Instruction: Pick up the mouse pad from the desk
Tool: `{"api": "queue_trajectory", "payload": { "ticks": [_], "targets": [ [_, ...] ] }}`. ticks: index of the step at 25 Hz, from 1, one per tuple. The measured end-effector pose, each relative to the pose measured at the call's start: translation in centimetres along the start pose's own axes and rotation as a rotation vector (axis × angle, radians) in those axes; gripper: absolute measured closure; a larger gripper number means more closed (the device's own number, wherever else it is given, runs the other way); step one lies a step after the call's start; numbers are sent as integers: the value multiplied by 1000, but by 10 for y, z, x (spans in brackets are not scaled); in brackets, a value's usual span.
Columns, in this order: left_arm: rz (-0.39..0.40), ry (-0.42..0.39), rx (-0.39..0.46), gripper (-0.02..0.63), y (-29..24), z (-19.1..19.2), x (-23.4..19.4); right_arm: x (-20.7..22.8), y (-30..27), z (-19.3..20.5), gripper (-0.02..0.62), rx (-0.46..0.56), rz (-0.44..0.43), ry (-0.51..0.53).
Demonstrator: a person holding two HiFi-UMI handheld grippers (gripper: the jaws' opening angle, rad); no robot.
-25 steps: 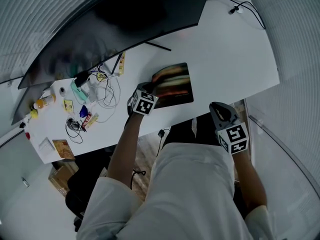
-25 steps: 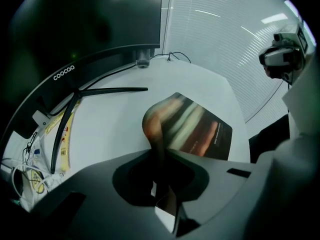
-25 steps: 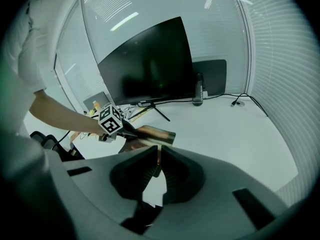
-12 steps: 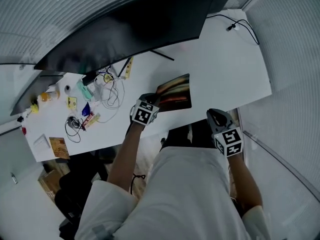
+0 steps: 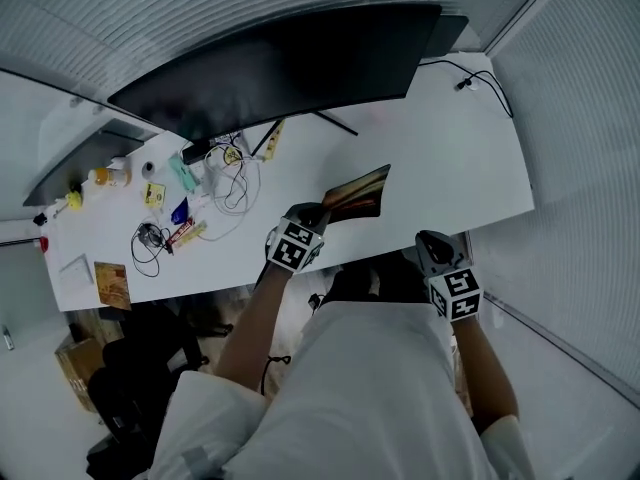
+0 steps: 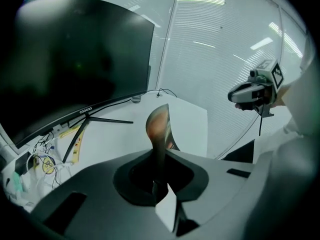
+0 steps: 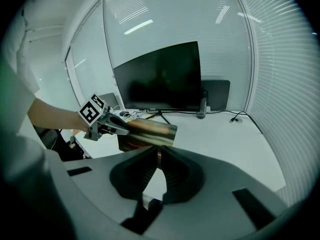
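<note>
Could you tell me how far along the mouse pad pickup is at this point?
Nearly done. The left gripper is shut on an edge of the mouse pad, which hangs tilted above the white desk, off its surface. The right gripper is shut and empty. Left: at most carrying the pad clear.

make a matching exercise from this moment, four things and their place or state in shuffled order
1 dark rectangular mouse pad with orange streaks
2 left gripper
3 right gripper
4 black curved monitor

a stands at the back of the white desk
b shut, holding nothing
c shut on the pad's edge
d lifted off the desk, tilted

Pairs: 1-d, 2-c, 3-b, 4-a
</note>
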State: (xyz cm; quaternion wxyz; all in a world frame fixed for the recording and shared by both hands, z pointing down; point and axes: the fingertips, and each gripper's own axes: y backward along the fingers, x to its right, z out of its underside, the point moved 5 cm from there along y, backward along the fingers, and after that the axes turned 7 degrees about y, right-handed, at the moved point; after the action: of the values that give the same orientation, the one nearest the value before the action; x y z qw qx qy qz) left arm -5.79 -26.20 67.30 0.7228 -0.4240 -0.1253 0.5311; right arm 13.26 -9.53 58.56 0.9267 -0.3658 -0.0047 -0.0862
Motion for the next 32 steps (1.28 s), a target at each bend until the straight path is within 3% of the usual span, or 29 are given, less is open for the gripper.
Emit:
{"api": "queue_trajectory", "payload": {
  "ticks": [10, 21, 32],
  "targets": [
    [-43, 23, 125, 569, 50, -11, 29, 0, 20, -7, 554, 54, -19, 30],
    [-125, 150, 248, 569, 110, -13, 70, 10, 60, -20, 554, 148, -96, 67],
    [-223, 250, 358, 569, 158, 6, 142, 19, 124, 3, 554, 237, -169, 90]
  ]
}}
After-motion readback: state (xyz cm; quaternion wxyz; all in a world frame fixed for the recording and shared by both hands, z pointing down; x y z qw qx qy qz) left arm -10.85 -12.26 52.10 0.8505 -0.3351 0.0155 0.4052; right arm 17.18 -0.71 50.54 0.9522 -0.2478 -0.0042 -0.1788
